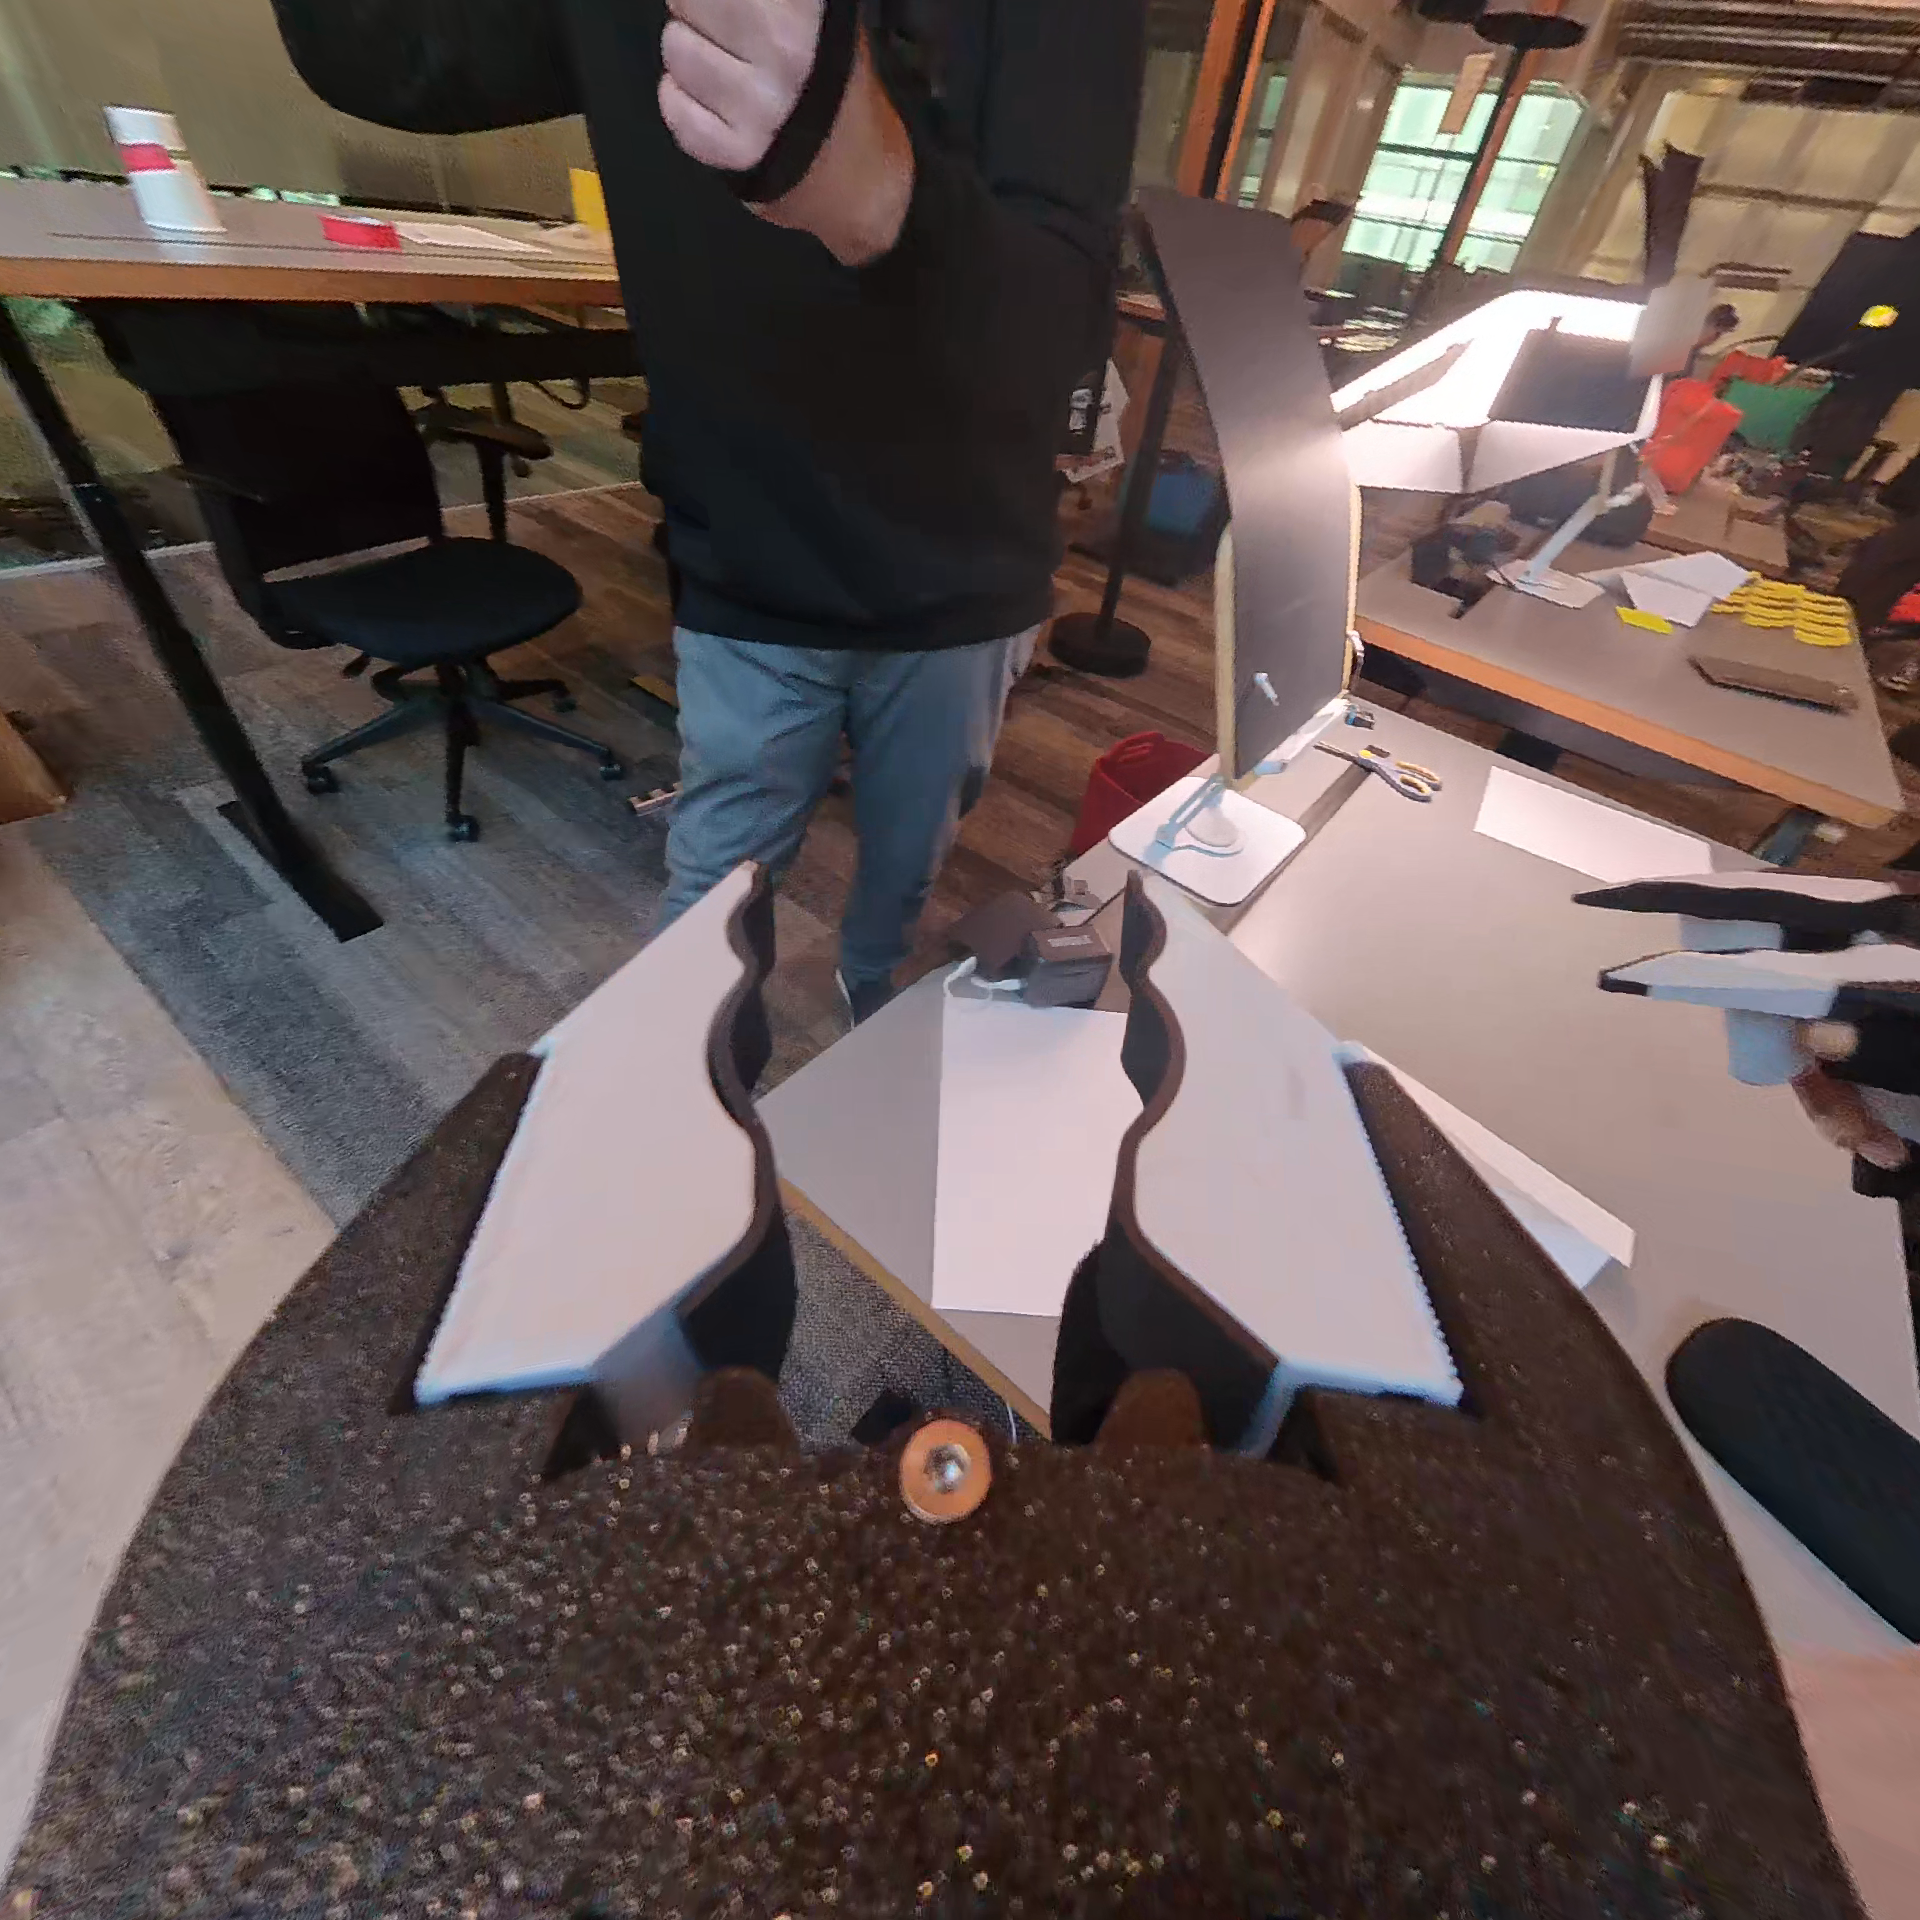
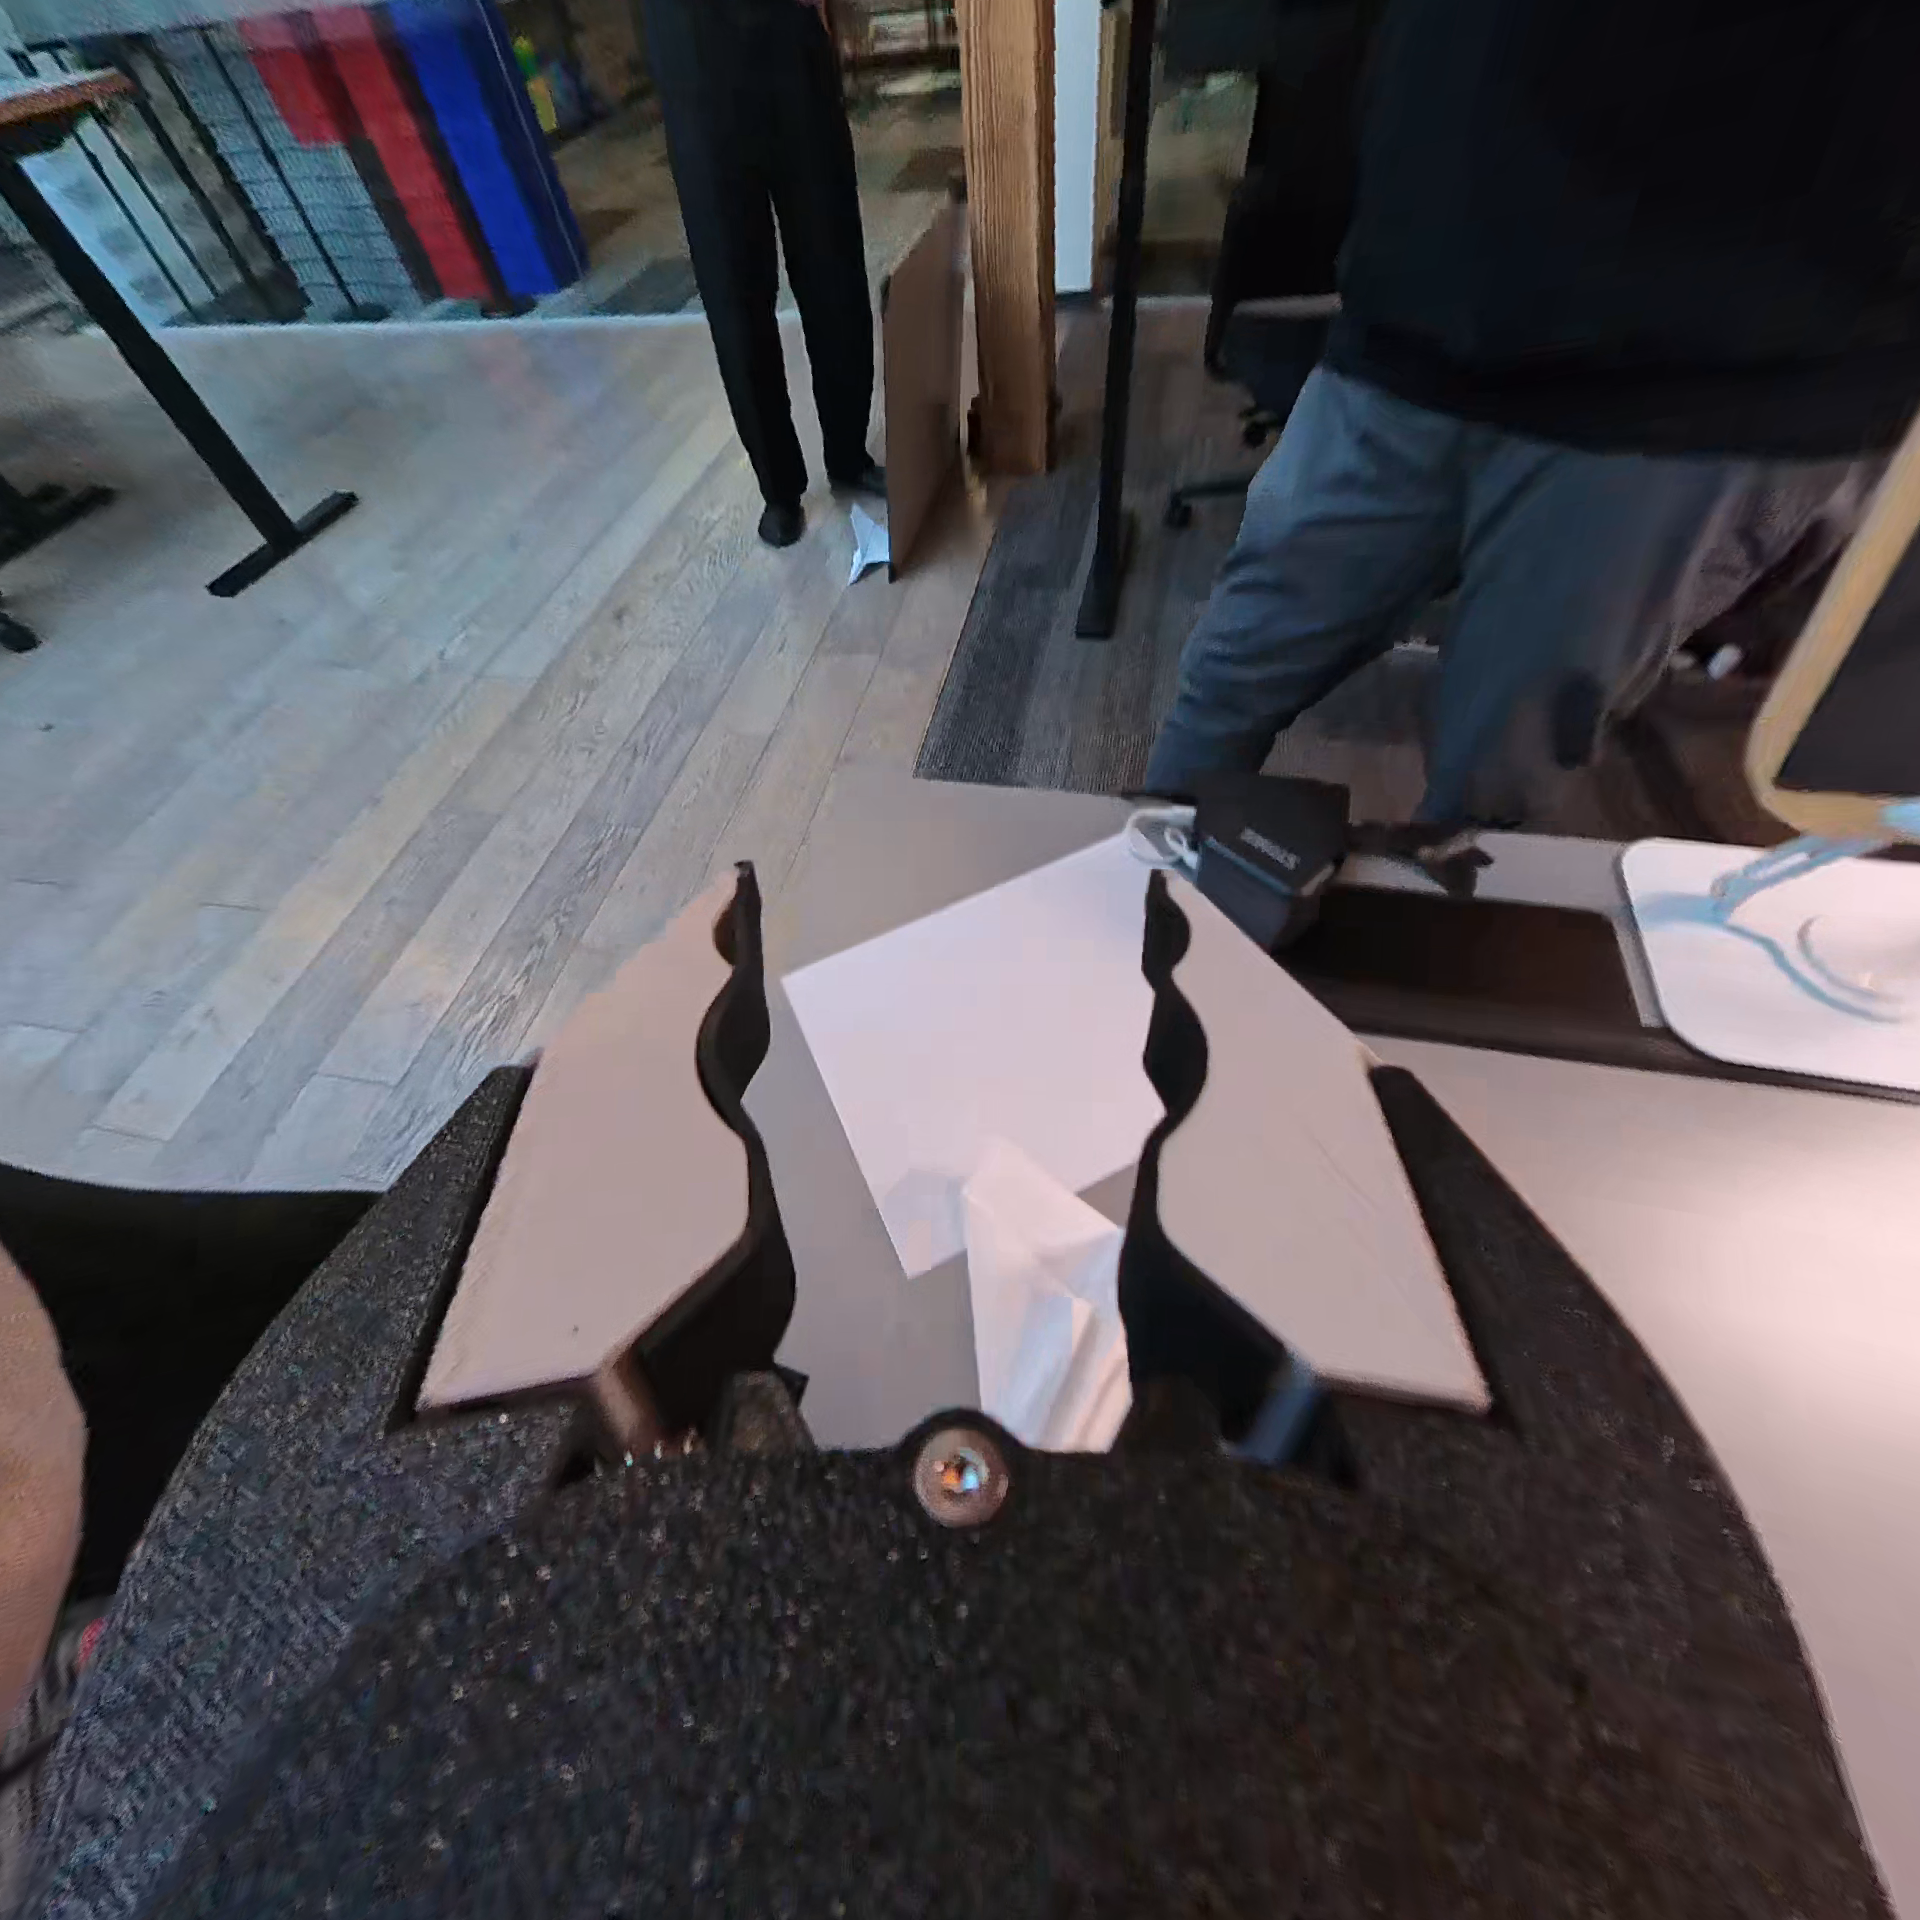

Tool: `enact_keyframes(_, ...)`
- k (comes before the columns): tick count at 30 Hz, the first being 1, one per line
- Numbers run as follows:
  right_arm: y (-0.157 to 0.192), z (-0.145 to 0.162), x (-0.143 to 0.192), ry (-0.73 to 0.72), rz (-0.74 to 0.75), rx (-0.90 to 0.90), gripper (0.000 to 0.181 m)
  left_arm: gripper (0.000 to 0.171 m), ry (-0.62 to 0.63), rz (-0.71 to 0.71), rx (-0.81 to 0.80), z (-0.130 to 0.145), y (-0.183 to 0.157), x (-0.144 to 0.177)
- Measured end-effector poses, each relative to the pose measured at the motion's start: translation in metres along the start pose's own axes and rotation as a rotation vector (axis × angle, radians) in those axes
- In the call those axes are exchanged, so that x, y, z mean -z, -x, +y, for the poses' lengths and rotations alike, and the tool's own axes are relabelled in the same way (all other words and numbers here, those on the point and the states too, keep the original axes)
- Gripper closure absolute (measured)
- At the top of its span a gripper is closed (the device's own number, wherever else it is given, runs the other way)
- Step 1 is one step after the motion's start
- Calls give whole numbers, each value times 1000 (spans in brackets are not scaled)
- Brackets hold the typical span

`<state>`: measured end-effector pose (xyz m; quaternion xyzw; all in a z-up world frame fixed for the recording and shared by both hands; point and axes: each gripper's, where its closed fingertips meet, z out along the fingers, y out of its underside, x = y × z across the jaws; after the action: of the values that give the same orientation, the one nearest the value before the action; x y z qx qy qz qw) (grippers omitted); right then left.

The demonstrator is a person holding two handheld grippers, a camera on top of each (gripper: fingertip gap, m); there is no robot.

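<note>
Two spread, empty grippers, left gripper, right gripper, above white paper, grey table.

The person in the black top is cut off above the chest by the top edge in both views. The right hand-held gripper runs off the right edge of the left wrist view, so its grip is hidden. Folded white paper is partly hidden behind the near fingers. The monitor is cut off at right and blurred.
</note>
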<state>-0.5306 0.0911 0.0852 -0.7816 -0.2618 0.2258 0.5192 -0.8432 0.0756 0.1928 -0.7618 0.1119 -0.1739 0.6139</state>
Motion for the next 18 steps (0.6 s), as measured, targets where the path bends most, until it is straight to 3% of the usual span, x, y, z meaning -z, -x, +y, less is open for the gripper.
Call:
enact_keyframes(3,60,-20,-23,-53,-57,43,118,103,-9,-67,23,4,25,22)
enact_keyframes(6,131,-34,-54,-76,-199,77,175,100,-13,-133,36,9,53,51)
enact_keyframes(7,153,-39,-64,-80,-238,103,181,100,-18,-154,40,11,64,61)
enact_keyframes(11,221,-72,-101,-119,-297,193,176,100,-55,-216,66,14,116,104)
enact_keyframes(13,253,-87,-124,-107,-313,219,144,100,-78,-239,77,14,149,127)
enact_keyframes(15,285,-103,-150,-115,-314,233,124,100,-99,-259,83,15,185,153)
enact_keyframes(18,345,-125,-192,-122,-336,232,119,101,-91,-292,69,17,245,197)
